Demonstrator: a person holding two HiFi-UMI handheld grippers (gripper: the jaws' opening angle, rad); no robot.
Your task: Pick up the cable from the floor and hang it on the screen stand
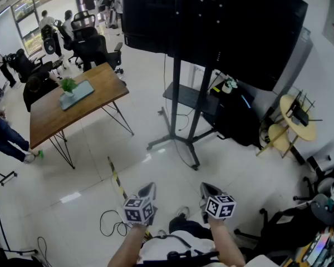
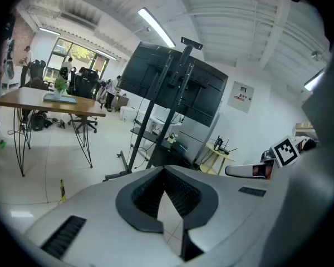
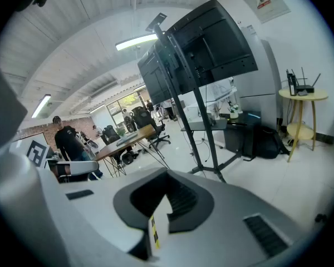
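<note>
Head view: the cable point(image 1: 107, 222) lies in a loose black loop on the floor. It is just left of the left gripper point(image 1: 148, 190) and clear of it, and farther from the right gripper point(image 1: 207, 190). A yellow-black tape strip point(image 1: 116, 182) runs across the floor between the cable and the screen stand point(image 1: 175, 102). A wooden table point(image 1: 94, 93) stands to the left. The forearms point(image 1: 225, 241) reach forward side by side, with both grippers pointing at the stand.

Left gripper view: the left gripper point(image 2: 166, 177) has its jaws together with nothing between them. The stand point(image 2: 153, 113) is ahead, and the right gripper point(image 2: 250, 170) is at the right edge.

Right gripper view: the right gripper point(image 3: 168, 187) is closed and empty. The stand point(image 3: 203, 127) is ahead, the table point(image 3: 128, 138) is behind it, and a person point(image 3: 68, 141) stands at the left.
</note>
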